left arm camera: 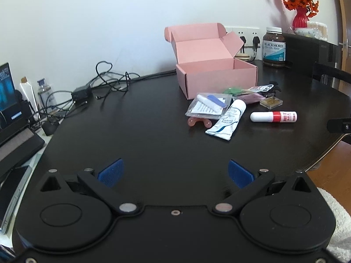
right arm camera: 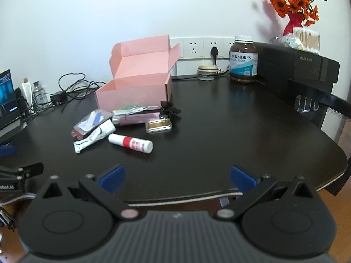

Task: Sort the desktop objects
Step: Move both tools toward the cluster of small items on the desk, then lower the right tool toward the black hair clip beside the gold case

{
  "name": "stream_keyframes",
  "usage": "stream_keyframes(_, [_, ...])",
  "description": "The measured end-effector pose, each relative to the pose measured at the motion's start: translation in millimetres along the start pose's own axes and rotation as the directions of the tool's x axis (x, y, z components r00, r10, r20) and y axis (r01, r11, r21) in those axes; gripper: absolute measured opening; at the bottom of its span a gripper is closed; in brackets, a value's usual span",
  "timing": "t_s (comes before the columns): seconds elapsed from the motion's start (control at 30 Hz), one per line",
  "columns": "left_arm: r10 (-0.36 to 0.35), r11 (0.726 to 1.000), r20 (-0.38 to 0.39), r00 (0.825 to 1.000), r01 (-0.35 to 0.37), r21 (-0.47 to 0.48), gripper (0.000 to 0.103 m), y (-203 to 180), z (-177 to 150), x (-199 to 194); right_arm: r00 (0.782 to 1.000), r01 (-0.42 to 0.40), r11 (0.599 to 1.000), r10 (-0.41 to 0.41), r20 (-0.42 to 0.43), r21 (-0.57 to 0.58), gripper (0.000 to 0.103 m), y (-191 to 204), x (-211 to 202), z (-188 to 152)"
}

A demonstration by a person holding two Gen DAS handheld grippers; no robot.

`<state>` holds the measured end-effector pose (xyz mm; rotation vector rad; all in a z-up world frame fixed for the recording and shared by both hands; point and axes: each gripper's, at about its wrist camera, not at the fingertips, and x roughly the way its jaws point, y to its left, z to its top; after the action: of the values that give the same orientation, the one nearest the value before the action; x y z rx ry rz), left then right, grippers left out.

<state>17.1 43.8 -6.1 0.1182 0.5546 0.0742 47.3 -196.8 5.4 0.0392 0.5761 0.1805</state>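
An open pink cardboard box (left arm camera: 217,76) (right arm camera: 133,92) stands on the dark table, lid up, inside looks empty. In front of it lies a cluster: a clear packet (left arm camera: 208,105) (right arm camera: 92,120) with a blue file, a white tube (left arm camera: 228,118) (right arm camera: 96,135), a pink roller (left arm camera: 197,122), a white-and-red stick (left arm camera: 274,116) (right arm camera: 130,143), a small gold case (left arm camera: 271,102) (right arm camera: 158,126), a pink pouch (right arm camera: 136,118) and a black clip (right arm camera: 170,109). My left gripper (left arm camera: 175,173) is open, well short of them. My right gripper (right arm camera: 177,178) is open above the table's front edge.
A brown supplement bottle (left arm camera: 274,47) (right arm camera: 243,59) and a black appliance (right arm camera: 294,63) stand at the back right, with a red vase of orange flowers (right arm camera: 294,22). Tangled cables and a charger (left arm camera: 83,92) lie at the back left. The other gripper's tip (left arm camera: 337,126) shows at right.
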Motion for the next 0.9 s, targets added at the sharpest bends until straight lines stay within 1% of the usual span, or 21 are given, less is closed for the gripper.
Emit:
stream_keyframes(0.2, [-0.007, 1.000, -0.006, 1.000, 0.007, -0.018, 0.103, 6, -1, 5, 1.000, 0.001, 1.000, -0.001, 0.002, -0.001, 0.102, 0, 7, 4])
stream_keyframes(0.57, [-0.040, 0.998, -0.004, 0.999, 0.039, -0.048, 0.103, 15, 14, 23, 1.000, -0.017, 1.000, 0.017, -0.019, -0.011, 0.102, -4, 26, 10])
stream_keyframes(0.7, [-0.057, 0.997, 0.016, 0.998, 0.058, -0.048, 0.103, 16, 19, 28, 1.000, -0.025, 0.999, 0.024, -0.014, -0.037, 0.102, -5, 32, 14])
stream_keyframes(0.9, [-0.076, 0.997, 0.058, 0.995, 0.078, -0.015, 0.103, 15, 29, 32, 0.999, -0.011, 0.995, 0.014, 0.031, -0.101, 0.102, -5, 39, 20])
